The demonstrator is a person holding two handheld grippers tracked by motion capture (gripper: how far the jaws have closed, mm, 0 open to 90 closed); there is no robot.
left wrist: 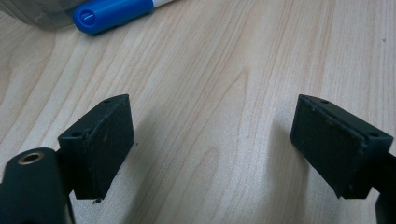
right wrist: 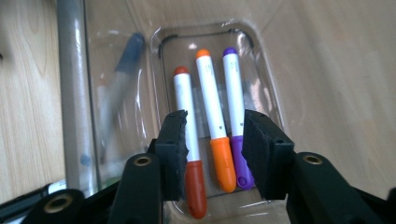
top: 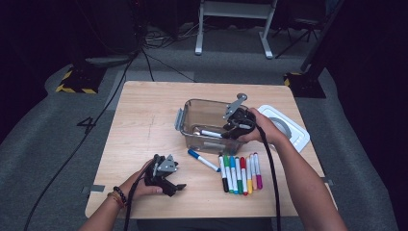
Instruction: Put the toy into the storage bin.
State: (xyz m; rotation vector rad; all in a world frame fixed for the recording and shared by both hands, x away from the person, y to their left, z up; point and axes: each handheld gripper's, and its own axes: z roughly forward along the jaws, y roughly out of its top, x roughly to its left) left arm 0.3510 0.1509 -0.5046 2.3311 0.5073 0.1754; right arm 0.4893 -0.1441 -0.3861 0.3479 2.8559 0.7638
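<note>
Over the clear box (right wrist: 74, 93), the right gripper (right wrist: 215, 121) holds its fingers released above 3 markers (right wrist: 212, 93) lying inside — best lift straight out, clear of the rim — while the left gripper (left wrist: 212, 121) rests with fingers apart and empty on the worktop (left wrist: 224, 56).

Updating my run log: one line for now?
right hand-held gripper open over container | three markers inside | left hand-held gripper open over table

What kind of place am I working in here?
Probably a lab or recording studio: a small wooden table on grey carpet, hazard-striped stand bases, and loose cables across the dark floor.
</note>
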